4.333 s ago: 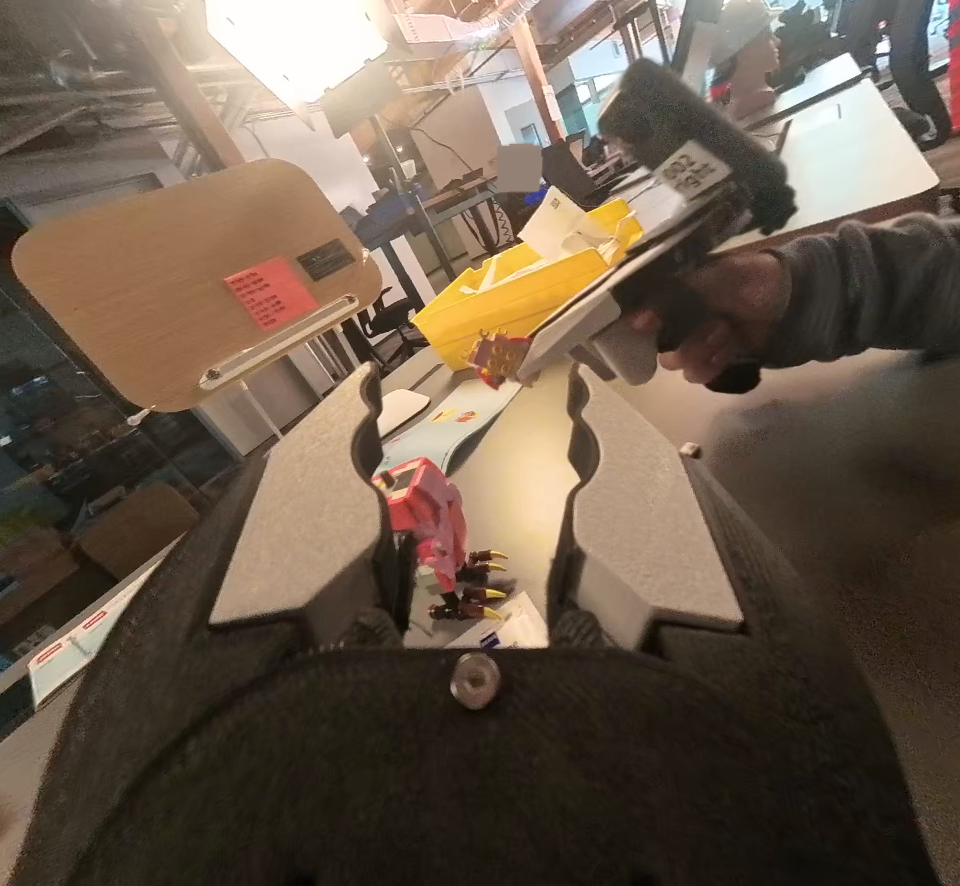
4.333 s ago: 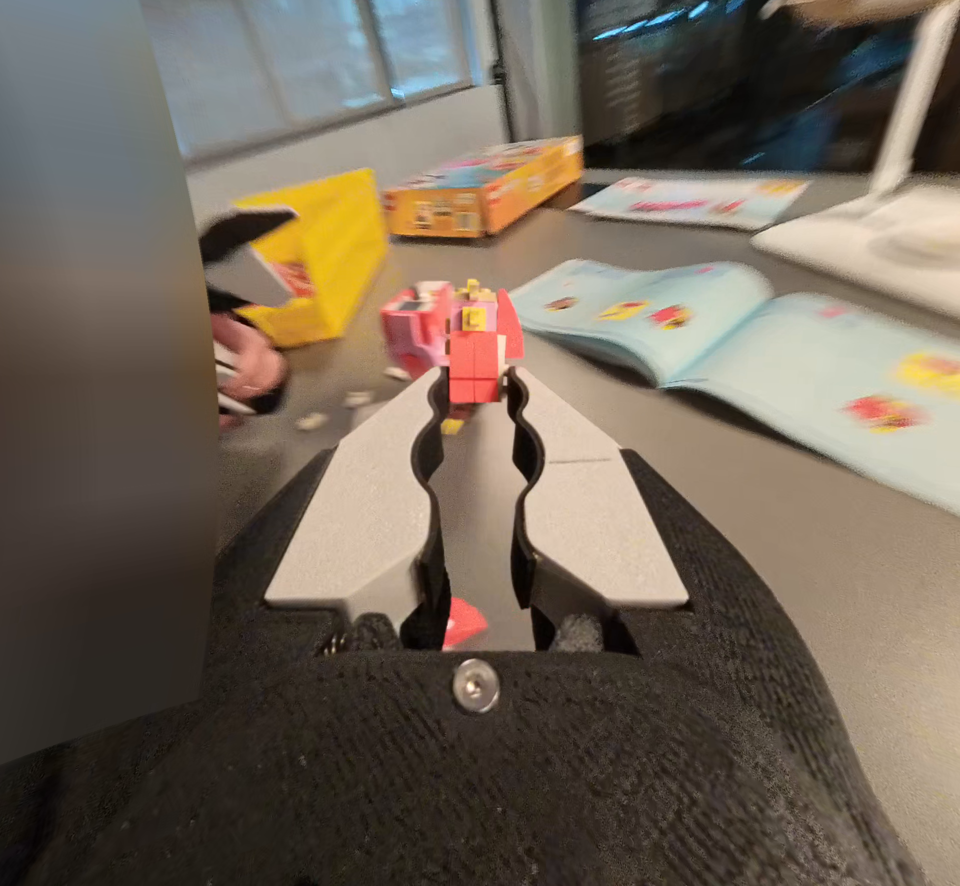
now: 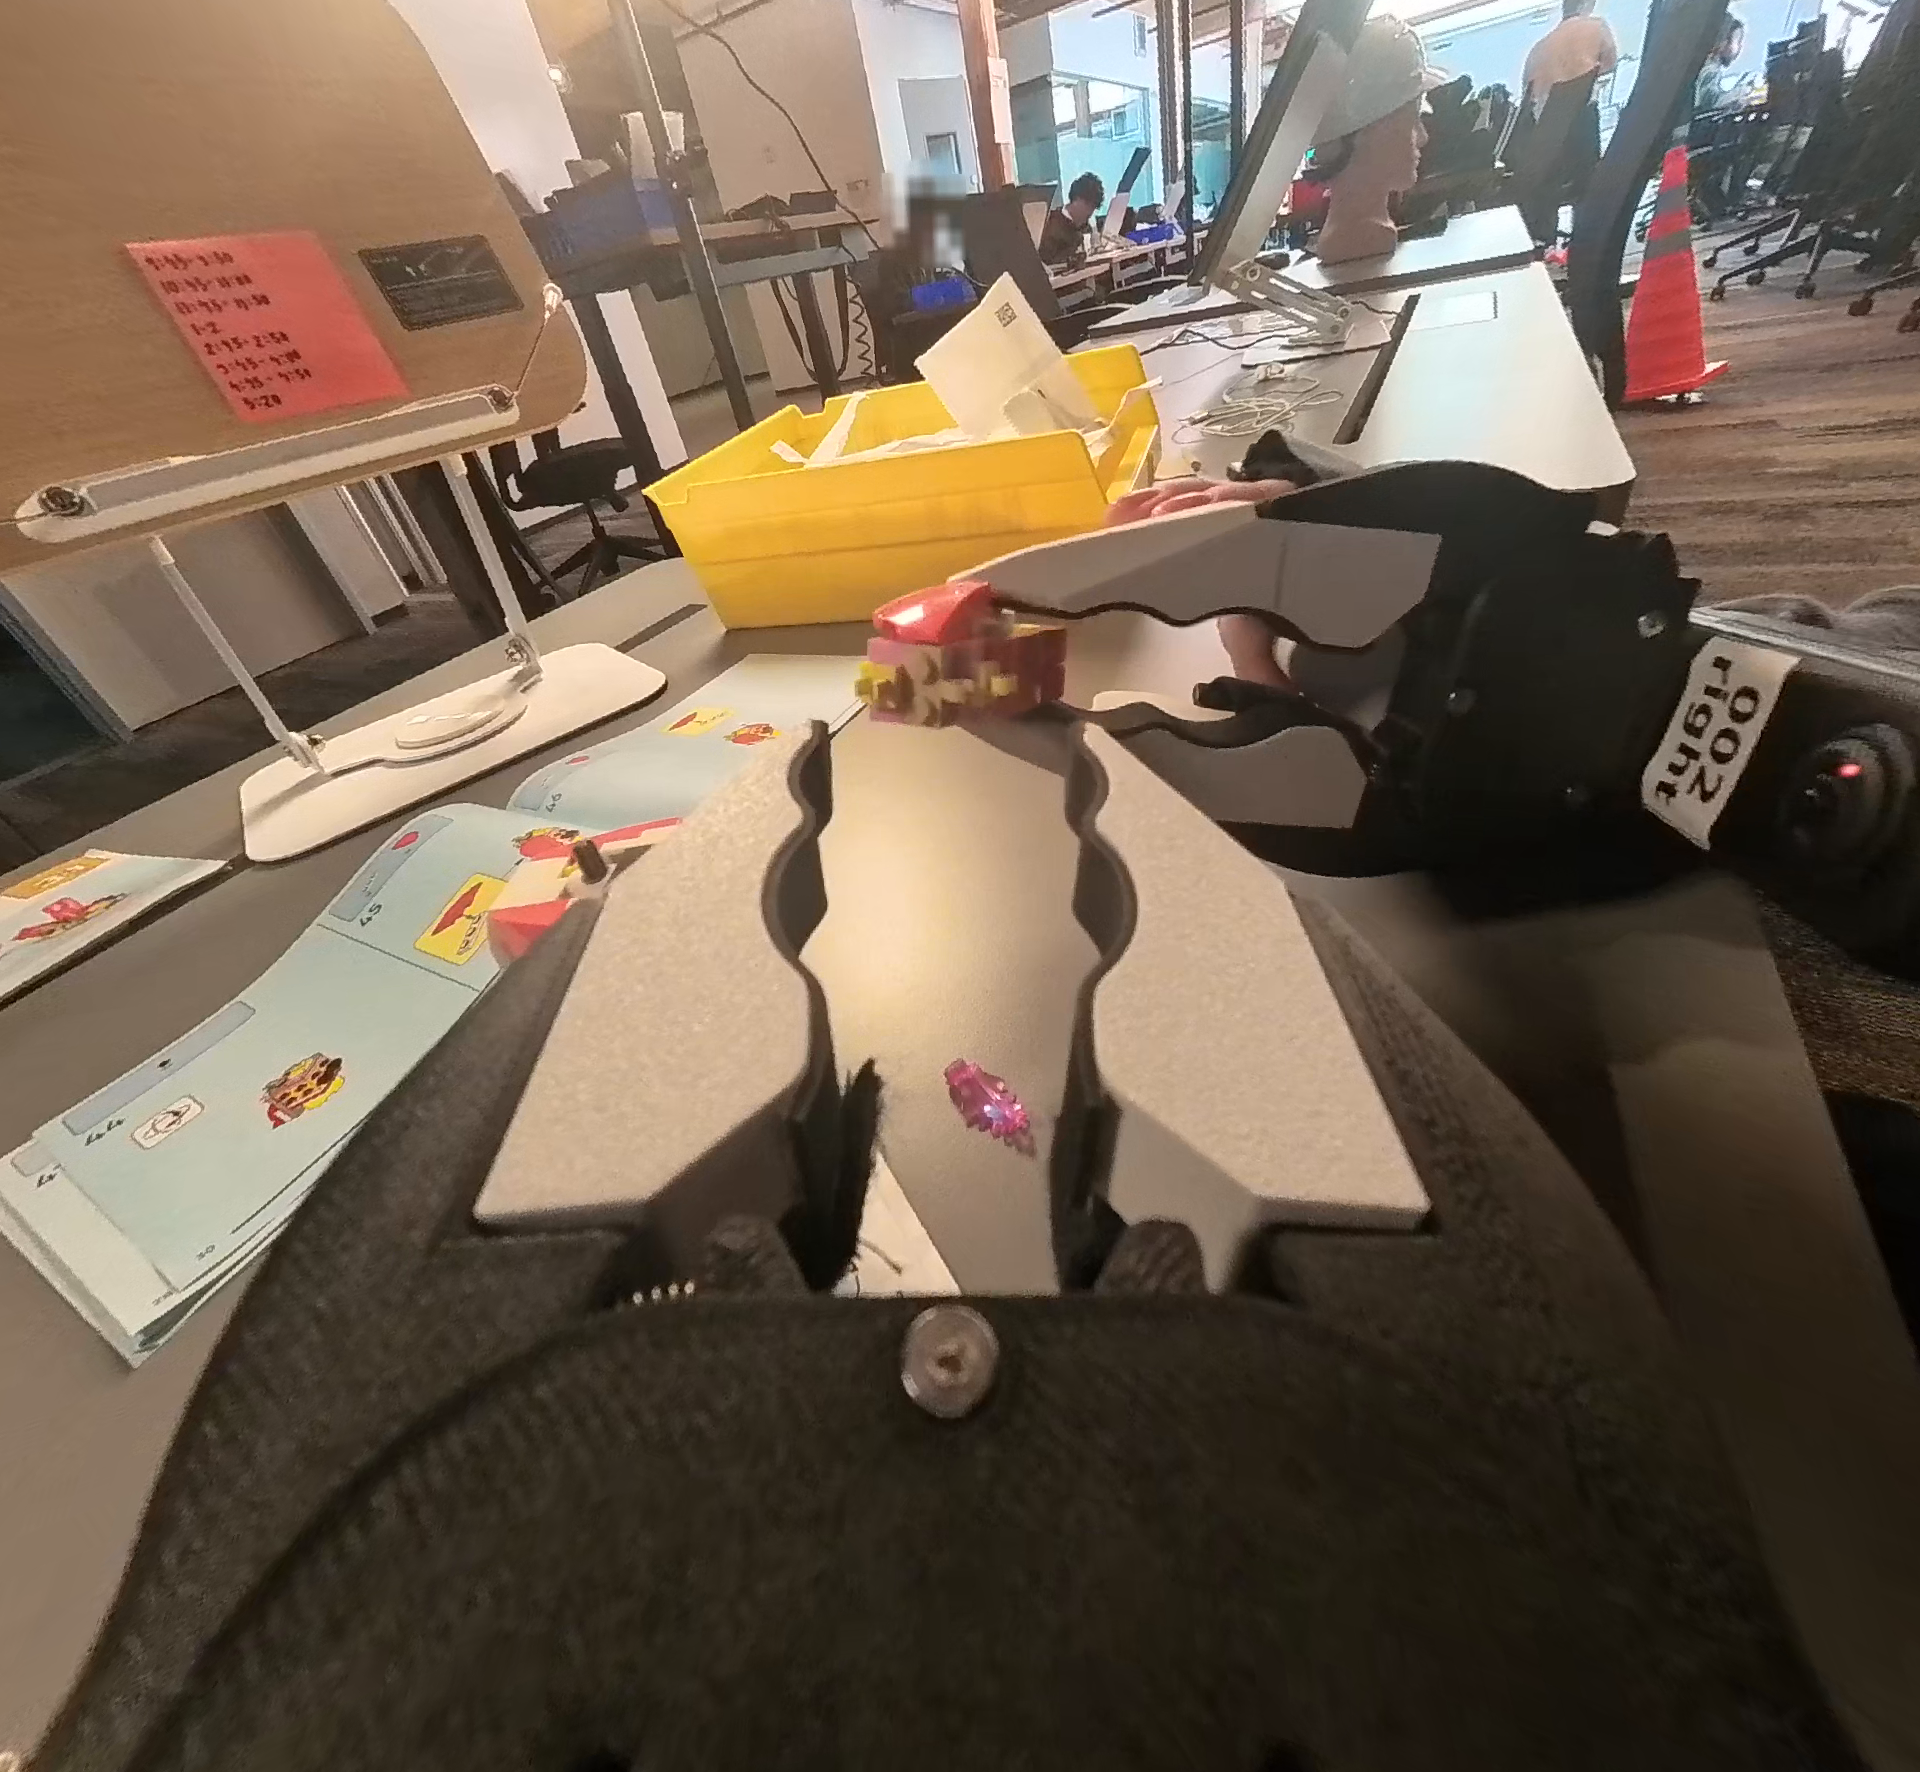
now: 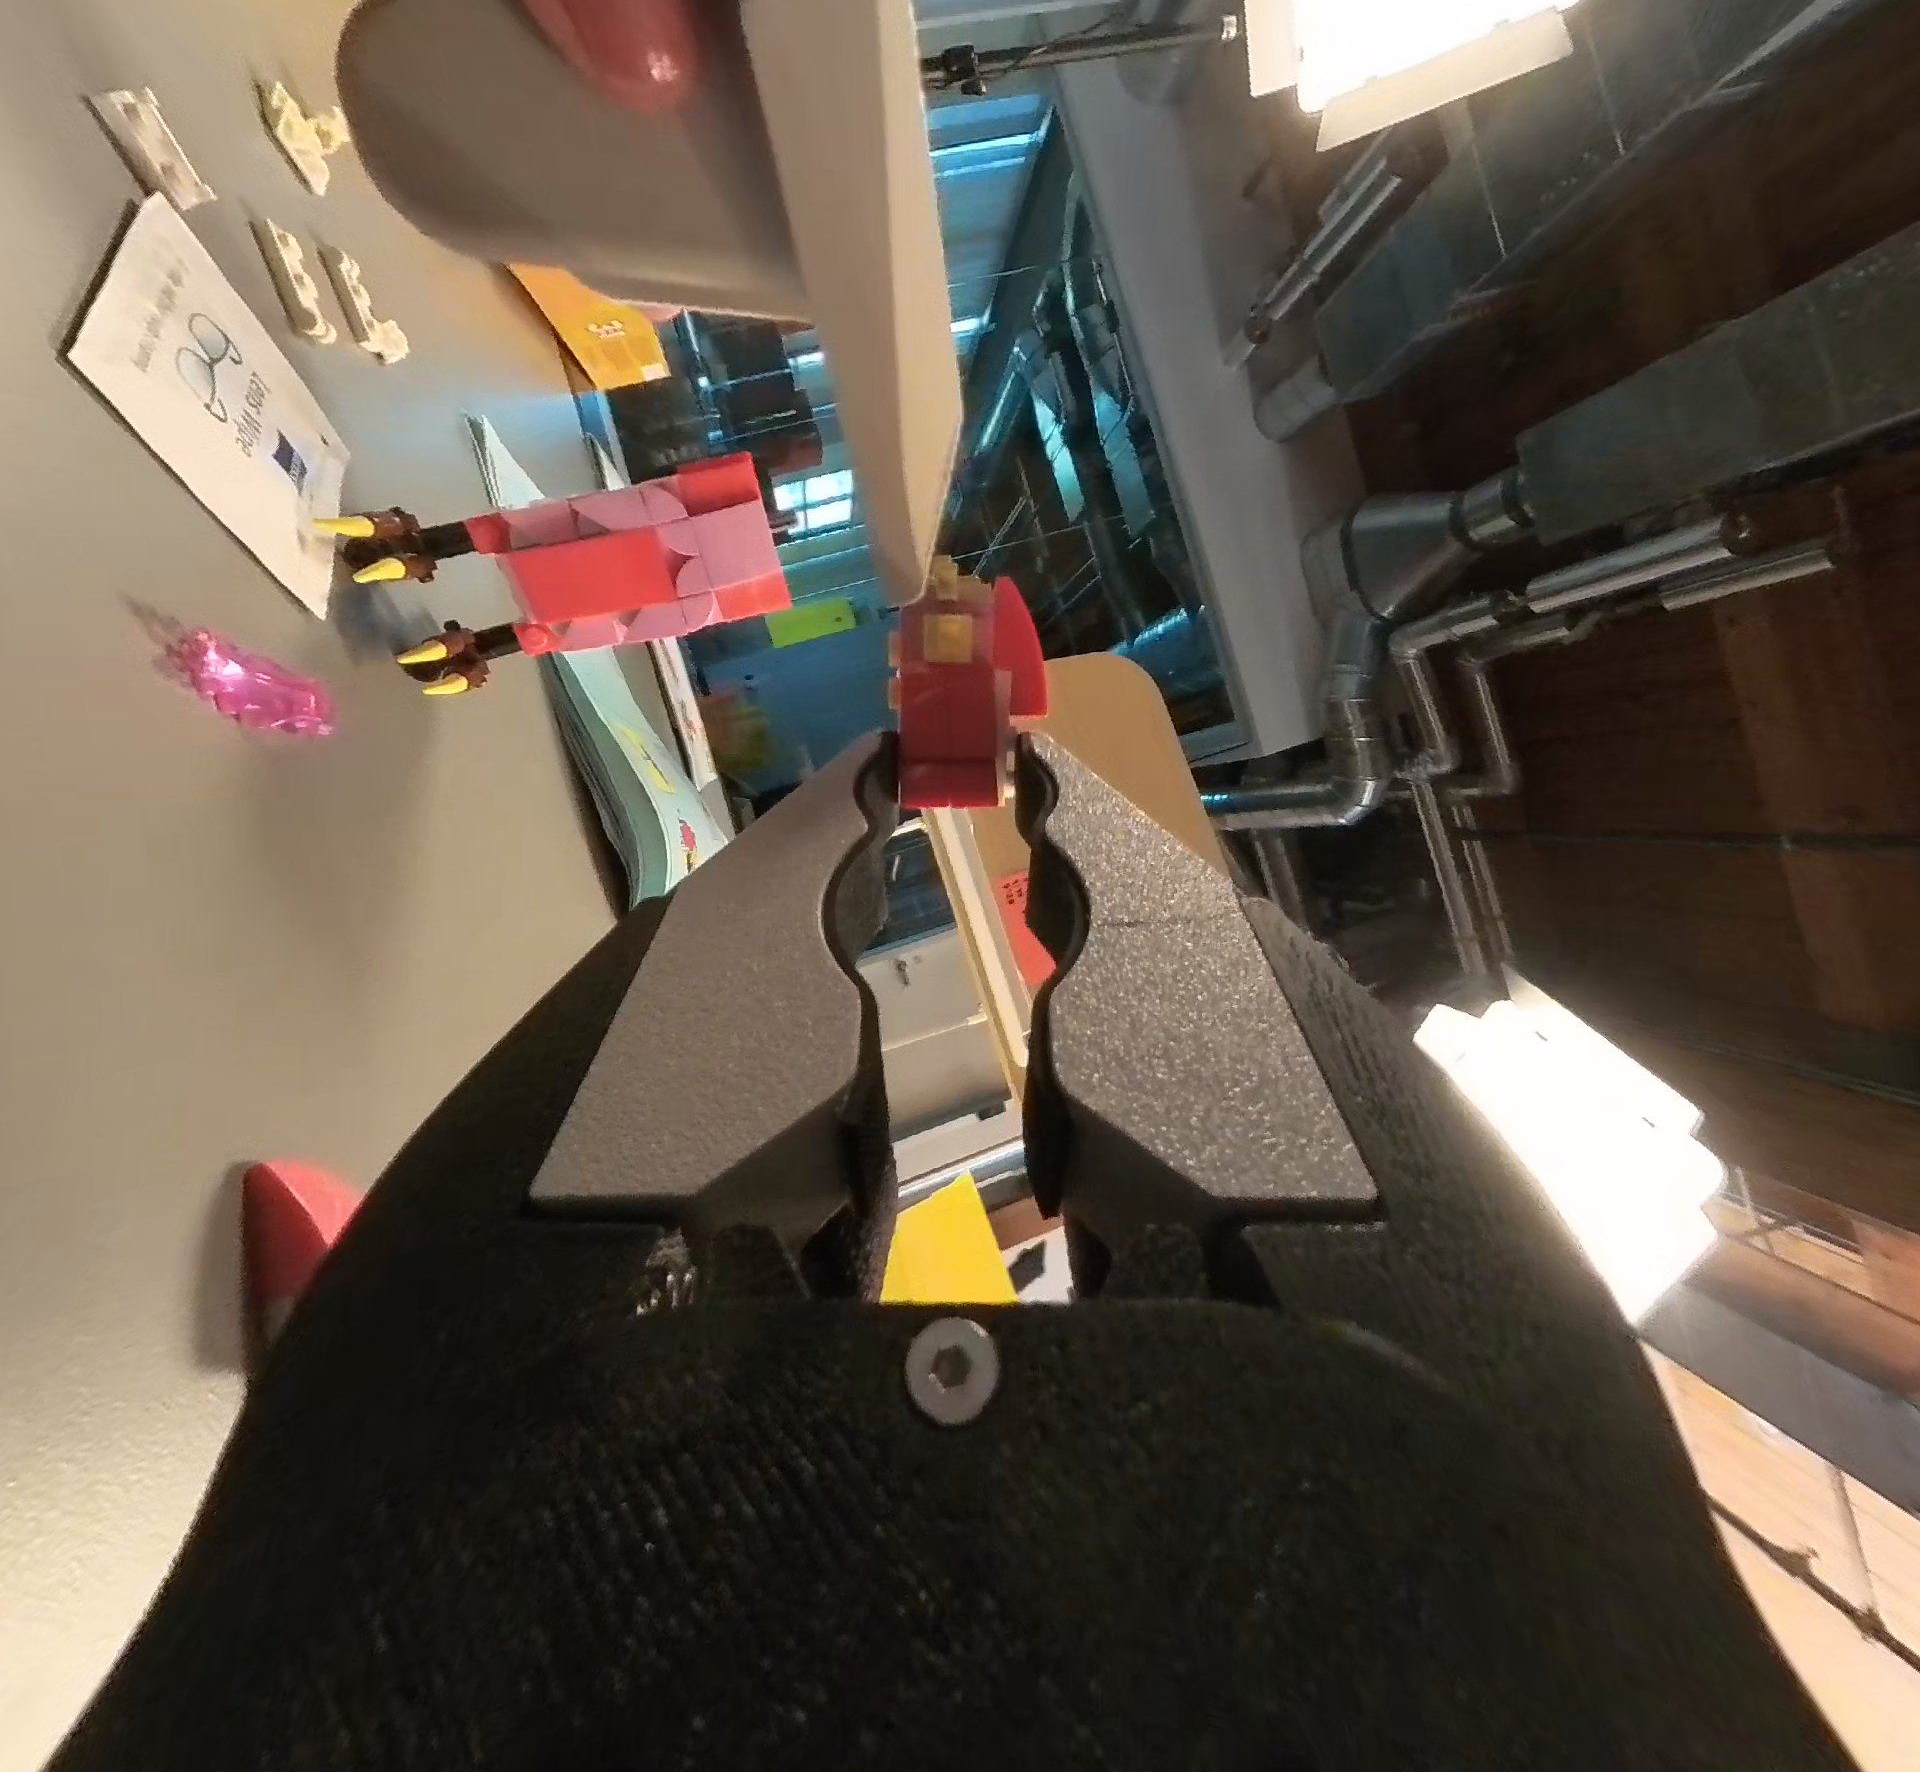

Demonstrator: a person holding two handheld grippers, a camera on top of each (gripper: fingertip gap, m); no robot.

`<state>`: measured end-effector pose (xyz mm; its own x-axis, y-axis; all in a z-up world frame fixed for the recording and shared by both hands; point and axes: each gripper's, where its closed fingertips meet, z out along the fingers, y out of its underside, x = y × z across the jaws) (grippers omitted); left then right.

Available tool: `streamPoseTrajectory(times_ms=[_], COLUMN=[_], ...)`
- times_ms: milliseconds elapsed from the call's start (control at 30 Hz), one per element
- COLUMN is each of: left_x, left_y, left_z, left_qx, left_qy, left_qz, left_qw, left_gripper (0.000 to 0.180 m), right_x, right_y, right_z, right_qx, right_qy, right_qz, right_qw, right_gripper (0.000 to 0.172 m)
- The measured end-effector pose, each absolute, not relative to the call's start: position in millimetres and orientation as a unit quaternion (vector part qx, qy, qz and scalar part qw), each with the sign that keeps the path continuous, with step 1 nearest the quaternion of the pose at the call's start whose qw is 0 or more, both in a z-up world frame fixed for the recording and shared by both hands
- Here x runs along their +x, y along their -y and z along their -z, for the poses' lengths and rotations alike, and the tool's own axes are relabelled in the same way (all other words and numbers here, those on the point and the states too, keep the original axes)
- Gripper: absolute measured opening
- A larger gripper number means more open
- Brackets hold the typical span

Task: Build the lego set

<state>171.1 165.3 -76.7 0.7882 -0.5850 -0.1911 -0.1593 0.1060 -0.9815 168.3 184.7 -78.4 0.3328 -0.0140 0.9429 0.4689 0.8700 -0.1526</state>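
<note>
My right gripper [image 4: 954, 772] is rolled on its side and shut on a small red and pink brick piece [image 4: 951, 704] with yellow bits. It holds the piece in the air. In the left wrist view the right gripper [image 3: 1039, 652] holds this piece [image 3: 966, 668] just beyond my left fingertips. My left gripper [image 3: 951, 746] is open with nothing between its fingers. One of its fingers [image 4: 831, 268] reaches to the top of the held piece. A pink and red brick body [image 4: 623, 569] on thin legs with yellow claws stands on the grey table [image 4: 156, 943]. A clear pink piece [image 3: 982, 1104] lies under my left gripper.
A yellow bin [image 3: 904, 507] with white papers stands behind. An open light-blue booklet [image 3: 312, 995] lies at the left, beside a wooden board on a white stand [image 3: 457, 725]. A white card [image 4: 197, 403], small beige pieces [image 4: 312, 288] and a red piece [image 4: 281, 1213] lie on the table.
The pink brick body that was between my left fingers is gone from them and stands on the table. My right gripper has rolled sideways and come close to my left fingertips, still holding its piece.
</note>
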Motion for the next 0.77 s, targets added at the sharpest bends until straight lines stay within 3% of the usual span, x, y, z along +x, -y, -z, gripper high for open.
streamPoseTrajectory(times_ms=[267, 767], left_x=[171.8, 171.0], left_y=[-165.4, -165.7], left_z=[78.0, 78.3], left_qx=[-0.651, -0.652], left_qy=[-0.288, -0.287], left_qz=[0.154, 0.154], left_qw=[0.685, 0.685], left_gripper=[0.043, 0.043], right_x=[172.7, 213.3], right_y=[-190.9, -262.2], right_z=[77.9, 81.3], right_qx=[-0.233, -0.478], right_qy=[0.557, 0.464], right_qz=[0.131, 0.047], right_qw=[0.787, 0.744], right_gripper=[0.020, 0.020])
